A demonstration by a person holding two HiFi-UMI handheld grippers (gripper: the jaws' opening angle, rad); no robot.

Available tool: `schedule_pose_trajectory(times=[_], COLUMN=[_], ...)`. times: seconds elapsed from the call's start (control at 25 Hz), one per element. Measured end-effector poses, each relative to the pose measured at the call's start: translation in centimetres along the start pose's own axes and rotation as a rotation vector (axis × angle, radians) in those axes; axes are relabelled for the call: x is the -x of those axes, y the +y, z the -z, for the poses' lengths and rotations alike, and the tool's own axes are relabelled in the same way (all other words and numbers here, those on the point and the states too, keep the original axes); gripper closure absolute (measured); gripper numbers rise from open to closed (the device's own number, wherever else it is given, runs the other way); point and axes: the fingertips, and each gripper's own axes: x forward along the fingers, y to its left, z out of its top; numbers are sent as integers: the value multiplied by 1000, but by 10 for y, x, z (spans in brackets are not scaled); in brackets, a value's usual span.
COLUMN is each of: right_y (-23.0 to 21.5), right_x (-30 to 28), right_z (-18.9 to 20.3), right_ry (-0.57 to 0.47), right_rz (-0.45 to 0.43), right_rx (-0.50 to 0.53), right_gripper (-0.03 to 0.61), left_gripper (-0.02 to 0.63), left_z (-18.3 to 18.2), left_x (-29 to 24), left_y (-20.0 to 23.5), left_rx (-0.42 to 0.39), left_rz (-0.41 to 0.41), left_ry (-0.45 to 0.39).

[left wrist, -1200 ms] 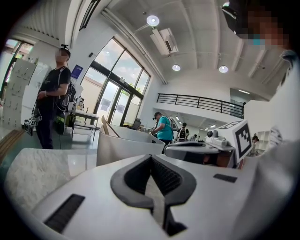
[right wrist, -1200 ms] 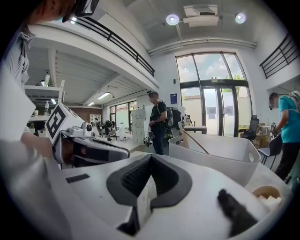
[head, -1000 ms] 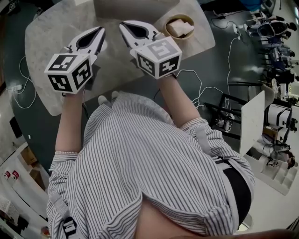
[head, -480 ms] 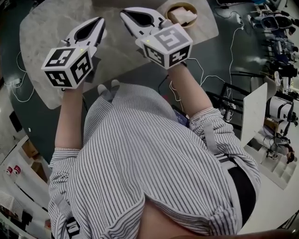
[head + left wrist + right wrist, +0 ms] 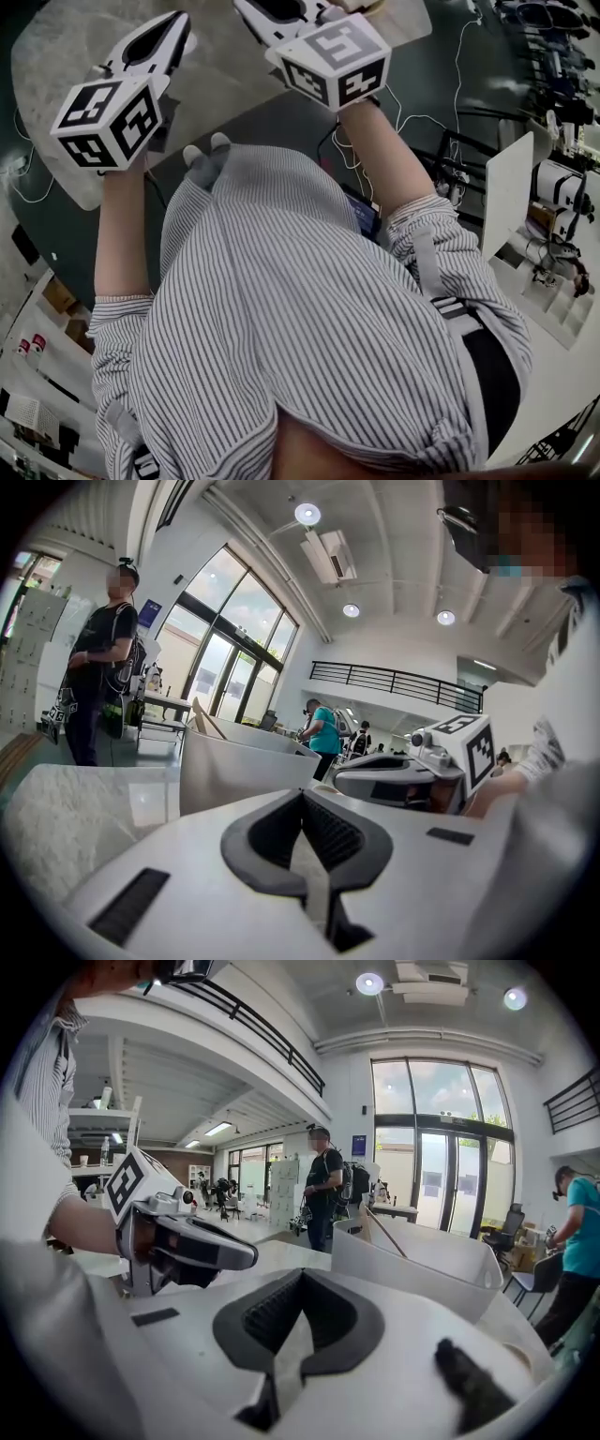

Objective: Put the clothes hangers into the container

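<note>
At the upper left of the head view, the left gripper [image 5: 176,19] hung over the pale marbled table [image 5: 47,66]. Its jaws were pressed together with nothing between them. In the left gripper view the white container [image 5: 239,771] stood on the table beyond the jaws, left of centre. A wooden clothes hanger [image 5: 204,720] leaned out of it. The right gripper [image 5: 302,1274], seen in its own view, was likewise closed and empty, and there the container sat right of centre.
</note>
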Motion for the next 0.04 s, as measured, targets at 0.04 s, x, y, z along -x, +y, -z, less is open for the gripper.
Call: schedule_pose_trajectory(times=[0.04], right_y=[1], right_x=[0], right_z=[0], right_ry=[-2], right_rz=[-2], right_rx=[2], right_gripper=[565], left_gripper=[603], left_z=[0], left_x=[0], left_y=[1], left_rx=[-3], left_rz=[0], left_ry=[0])
